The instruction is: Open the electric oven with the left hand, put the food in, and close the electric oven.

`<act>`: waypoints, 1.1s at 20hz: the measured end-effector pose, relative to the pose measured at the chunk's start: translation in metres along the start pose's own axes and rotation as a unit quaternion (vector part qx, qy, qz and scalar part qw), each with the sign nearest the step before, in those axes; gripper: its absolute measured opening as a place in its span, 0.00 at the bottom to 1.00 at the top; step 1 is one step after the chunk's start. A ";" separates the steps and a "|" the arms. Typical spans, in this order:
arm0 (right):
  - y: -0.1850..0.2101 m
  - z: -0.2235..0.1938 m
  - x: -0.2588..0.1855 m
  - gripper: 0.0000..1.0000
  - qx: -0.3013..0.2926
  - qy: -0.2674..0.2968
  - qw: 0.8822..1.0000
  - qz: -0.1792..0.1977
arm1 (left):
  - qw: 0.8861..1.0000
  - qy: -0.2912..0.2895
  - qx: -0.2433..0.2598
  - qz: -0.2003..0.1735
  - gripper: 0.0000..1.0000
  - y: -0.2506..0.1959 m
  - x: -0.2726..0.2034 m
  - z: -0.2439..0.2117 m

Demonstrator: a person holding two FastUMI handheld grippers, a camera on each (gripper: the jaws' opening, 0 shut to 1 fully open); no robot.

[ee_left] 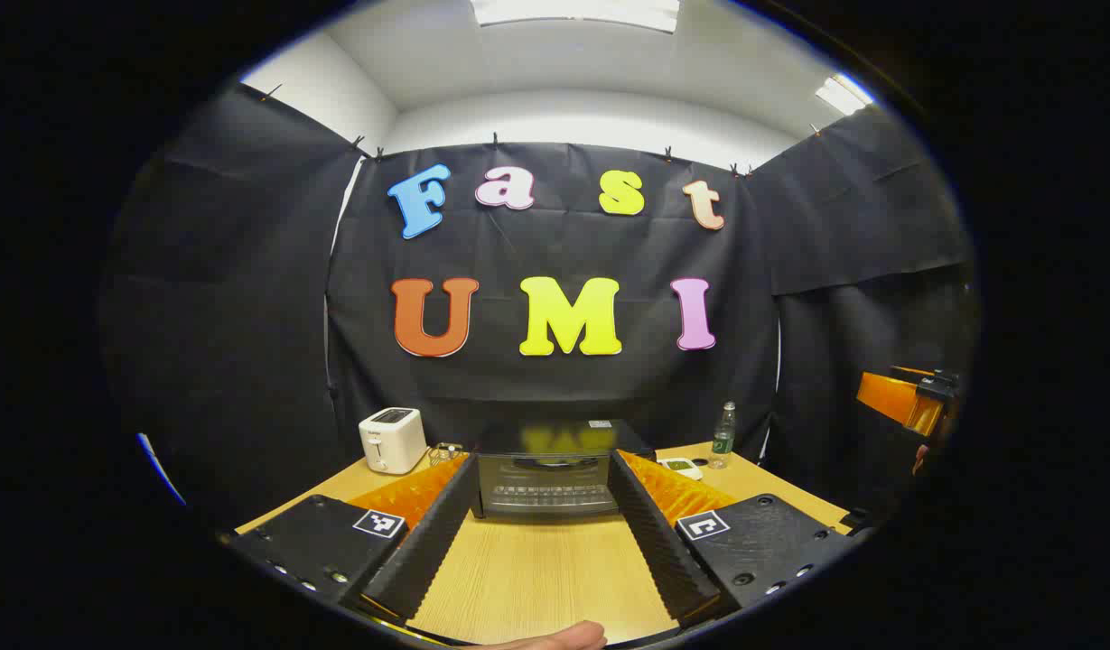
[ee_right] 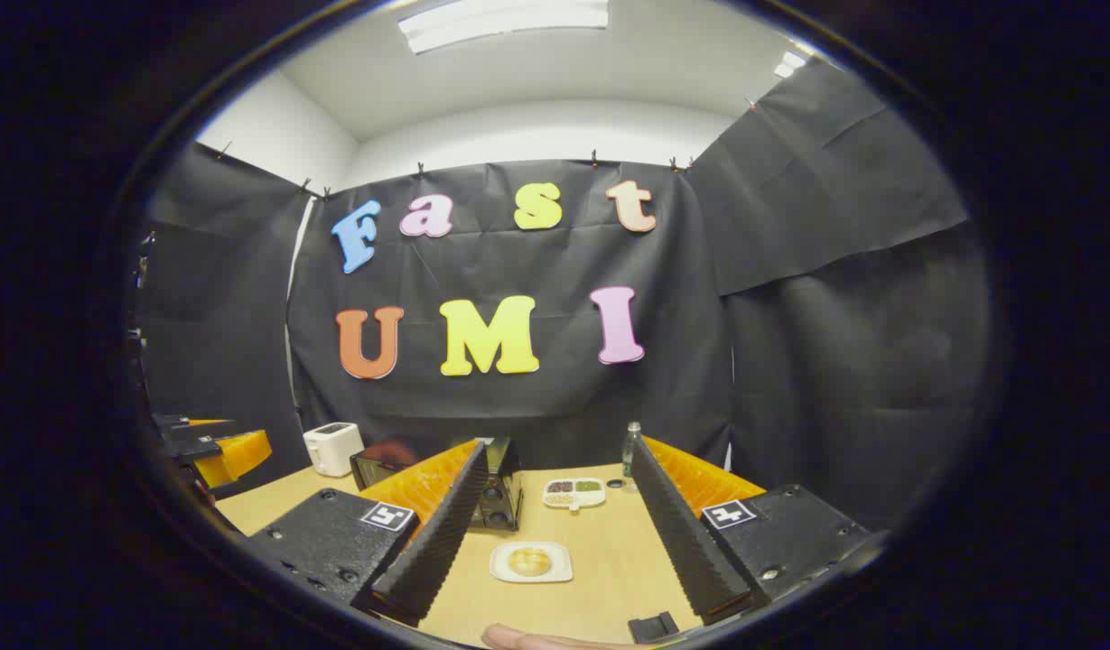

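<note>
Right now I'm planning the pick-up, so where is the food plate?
In the right gripper view the food plate lies on the wooden table, between that gripper's fingers, nearer than the divided dish and right of the oven.

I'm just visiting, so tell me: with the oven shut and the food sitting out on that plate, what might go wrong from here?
The oven door looks shut; the open left gripper, aimed at it from a distance, might slip off the handle. The bun lies loose on its small plate between the open right gripper's fingers; a clumsy pinch may squash it or push the plate. The bottle and sectioned dish nearby could get knocked.
</note>
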State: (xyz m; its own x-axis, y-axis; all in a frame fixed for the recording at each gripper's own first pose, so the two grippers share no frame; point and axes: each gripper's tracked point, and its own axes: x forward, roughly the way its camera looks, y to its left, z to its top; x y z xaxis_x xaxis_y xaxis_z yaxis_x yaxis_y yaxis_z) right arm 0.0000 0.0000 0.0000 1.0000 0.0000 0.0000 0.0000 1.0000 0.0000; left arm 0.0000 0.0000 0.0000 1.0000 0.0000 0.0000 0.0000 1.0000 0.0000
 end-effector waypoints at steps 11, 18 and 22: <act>-0.011 -0.002 -0.002 0.98 0.010 -0.003 1.000 -0.001 | 1.000 0.001 -0.002 -0.003 0.94 0.000 0.035 0.001; -0.014 -0.006 -0.006 0.98 0.026 -0.011 1.000 0.007 | 0.999 -0.019 -0.033 -0.013 0.94 0.016 0.133 -0.012; -0.025 -0.007 -0.008 0.98 0.026 -0.025 0.999 -0.007 | 0.999 -0.005 -0.036 -0.030 0.94 0.011 0.184 -0.036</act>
State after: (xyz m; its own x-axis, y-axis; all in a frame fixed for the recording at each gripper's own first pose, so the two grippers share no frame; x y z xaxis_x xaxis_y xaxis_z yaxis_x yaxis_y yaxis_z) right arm -0.0082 -0.0252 -0.0066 0.9987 -0.0153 0.0489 0.0128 0.9986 0.0516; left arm 0.1842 0.0107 -0.0362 0.9982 -0.0592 0.0116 0.0599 0.9957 -0.0707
